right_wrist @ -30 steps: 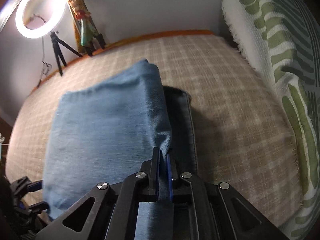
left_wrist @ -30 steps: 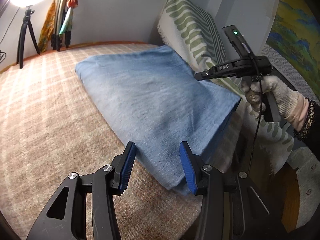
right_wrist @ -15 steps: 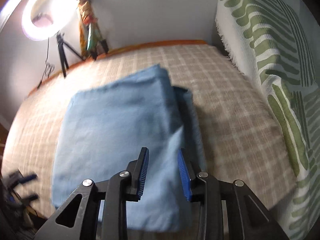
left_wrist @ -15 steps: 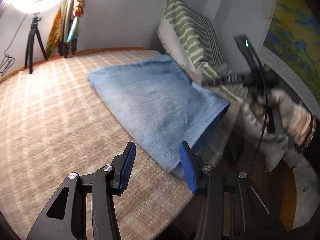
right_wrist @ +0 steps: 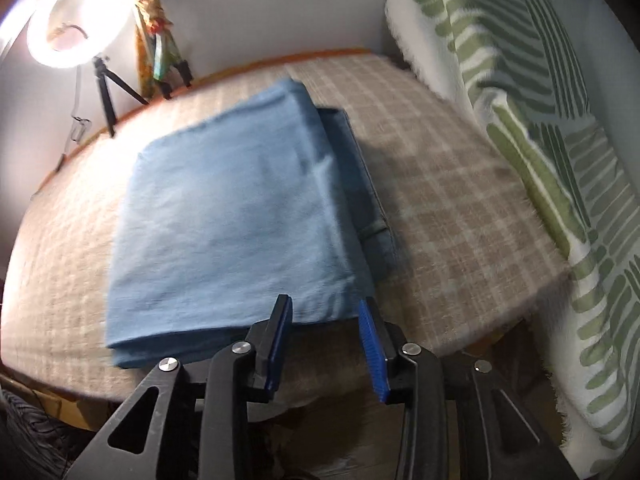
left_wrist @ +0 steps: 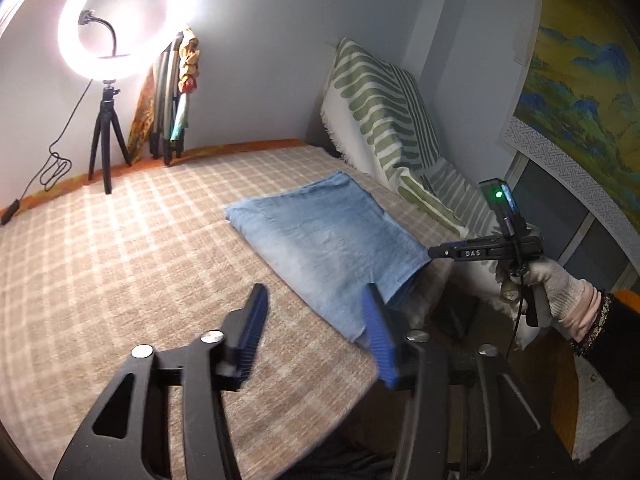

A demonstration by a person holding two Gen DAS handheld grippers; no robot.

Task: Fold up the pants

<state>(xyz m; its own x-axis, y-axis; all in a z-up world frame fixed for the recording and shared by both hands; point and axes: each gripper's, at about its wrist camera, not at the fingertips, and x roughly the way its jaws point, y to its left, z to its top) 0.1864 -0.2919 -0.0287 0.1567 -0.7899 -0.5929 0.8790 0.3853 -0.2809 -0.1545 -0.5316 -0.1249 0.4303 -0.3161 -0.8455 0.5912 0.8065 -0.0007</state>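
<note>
My left gripper point(left_wrist: 314, 320) is off the cloth, jaws parted and opening, nothing between the blue pads – just checked bedspread point(left_wrist: 120, 264) under them. My right gripper point(right_wrist: 326, 334) is also released, jaws opening, empty; the pants' near edge sits just past its fingertips, not pinched.

The pants point(right_wrist: 228, 220) – light blue, folded into a flat rectangle – lie on the bedspread near the bed's front edge, towards its right side. A darker blue layer sticks out from under the fold along its right edge. Front corner of the stack is close to the bed's edge.

In the left view my gloved right hand point(left_wrist: 548, 284) holds the right gripper just beside the pants' right corner, apart from the fabric.

Green-striped blanket point(right_wrist: 540, 120) along the bed's right side, ring light point(left_wrist: 120, 20) on a tripod at the far left corner.
</note>
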